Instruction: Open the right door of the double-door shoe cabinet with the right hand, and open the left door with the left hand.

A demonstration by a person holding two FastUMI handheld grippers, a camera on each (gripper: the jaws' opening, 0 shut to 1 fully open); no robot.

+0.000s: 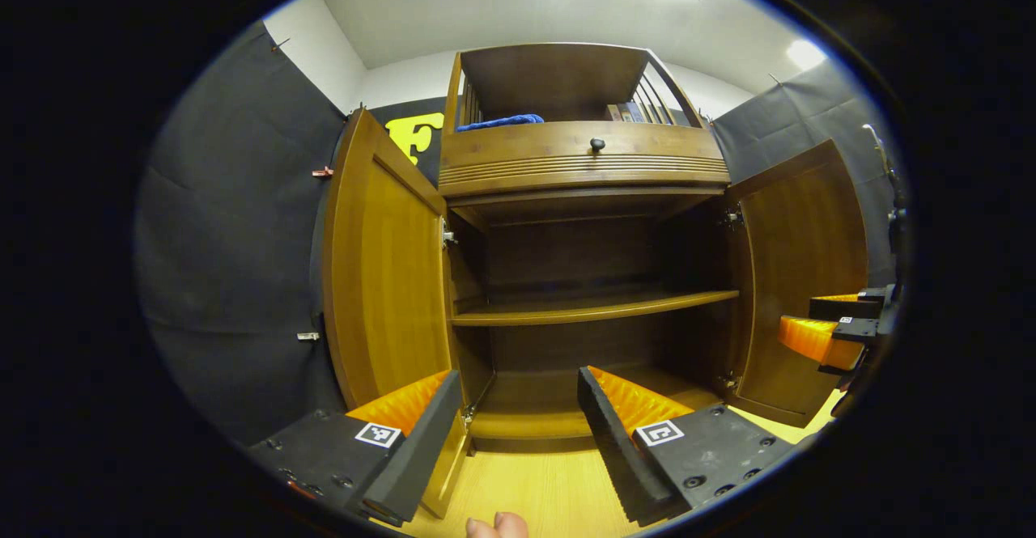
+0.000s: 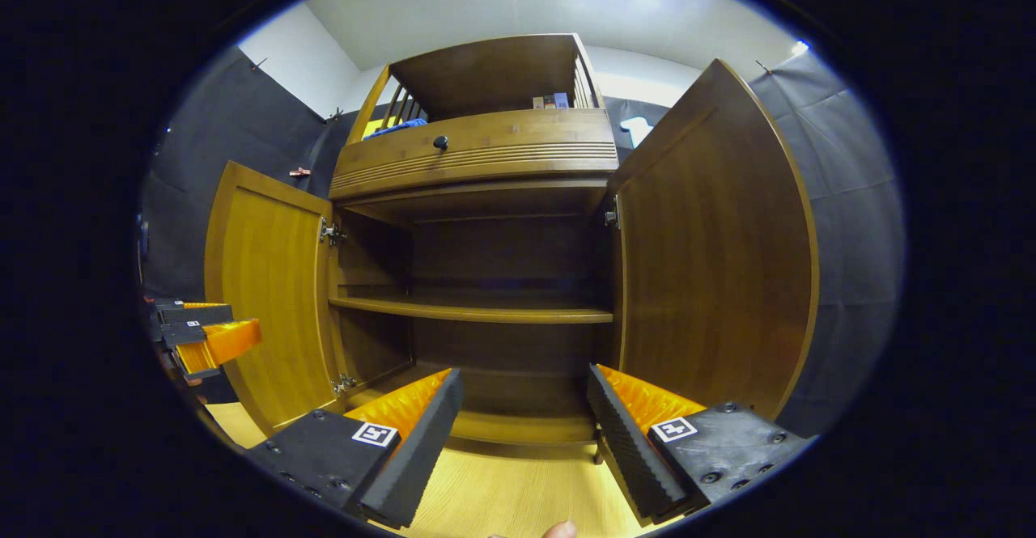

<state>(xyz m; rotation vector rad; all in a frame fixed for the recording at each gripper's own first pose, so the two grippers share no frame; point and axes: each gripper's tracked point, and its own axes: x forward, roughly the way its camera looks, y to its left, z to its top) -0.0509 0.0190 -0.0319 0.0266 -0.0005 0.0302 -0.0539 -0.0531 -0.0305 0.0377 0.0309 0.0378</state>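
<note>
Both doors already stand swung out, so what's left is prob. just a clean let-go: back each gripper straight off w/o brushing a door edge and nudging it shut.

Nearest in the left gripper view, the left gripper (image 1: 518, 429) has its jaws spread wide w/ nothing between them. It sits low, aimed level into the cabinet mouth, and its left finger overlaps the bottom corner of the left door (image 1: 387, 271). Whether it touches the edge I can't tell, the fisheye bends things there. A fingertip (image 1: 497, 526) of the holding hand peeks in at the bottom.

The right gripper (image 2: 524, 433) is likewise wide and empty, low over the wood floor (image 2: 518, 493), its right finger just beside the foot of the right door (image 2: 712, 255) (same door seen far right from the other camera).

Farther in: the shoe cabinet (image 2: 477, 222) is open, w/ one bare shelf (image 2: 473, 309) across the middle. Above sits a drawer front w/ a dark knob (image 2: 440, 142), then a railed top w/ a blue cloth (image 1: 502, 121).
</note>
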